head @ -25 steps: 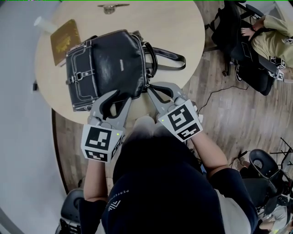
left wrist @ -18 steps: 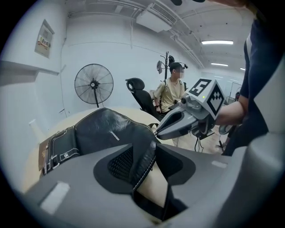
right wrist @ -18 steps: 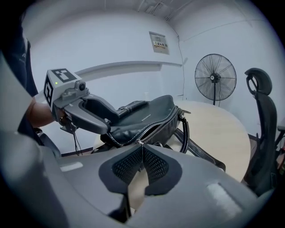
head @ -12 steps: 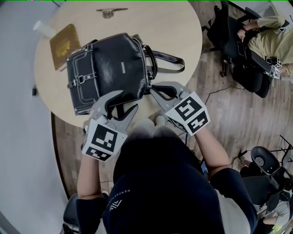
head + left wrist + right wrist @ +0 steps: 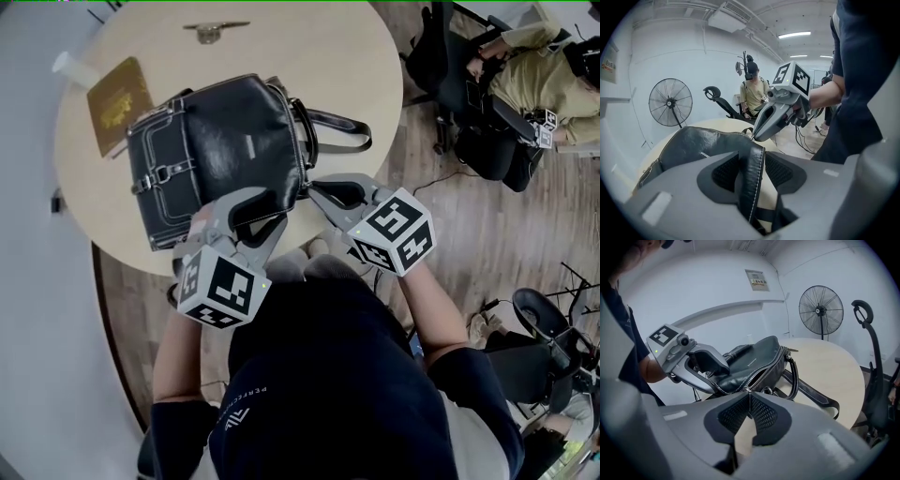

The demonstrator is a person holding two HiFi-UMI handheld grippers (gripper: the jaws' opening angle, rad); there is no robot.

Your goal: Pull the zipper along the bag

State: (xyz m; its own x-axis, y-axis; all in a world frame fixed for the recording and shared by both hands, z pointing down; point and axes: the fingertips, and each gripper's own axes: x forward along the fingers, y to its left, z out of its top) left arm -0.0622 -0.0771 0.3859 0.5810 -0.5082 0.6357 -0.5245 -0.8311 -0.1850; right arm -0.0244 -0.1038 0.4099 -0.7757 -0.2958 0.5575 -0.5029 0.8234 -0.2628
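Observation:
A black leather bag [image 5: 225, 141] lies on the round table [image 5: 347, 84], its top zipper [image 5: 764, 371] partly open. My left gripper [image 5: 262, 208] sits at the bag's near edge. In the left gripper view a thick stitched leather band [image 5: 751, 173] fills the gap between its pads [image 5: 724, 171]; its jaws have just been closing on it. My right gripper [image 5: 314, 190] is at the bag's near right corner, shut on the thin metal zipper pull [image 5: 749, 397], just below the slider. Each gripper shows in the other's view: the right gripper [image 5: 757, 133], the left gripper [image 5: 719, 376].
A brown book [image 5: 114, 98], a white cup [image 5: 66, 66] and a small metal object [image 5: 208, 31] lie at the table's far side. The bag's shoulder strap [image 5: 342, 131] trails right. A seated person [image 5: 525, 84] and office chairs are at the right, with a standing fan [image 5: 670, 102] by the wall.
My left gripper has rolled, its marker cube turning, and its jaws have reset wider on the bag's near edge. My right gripper has rolled slightly and stays on the zipper pull.

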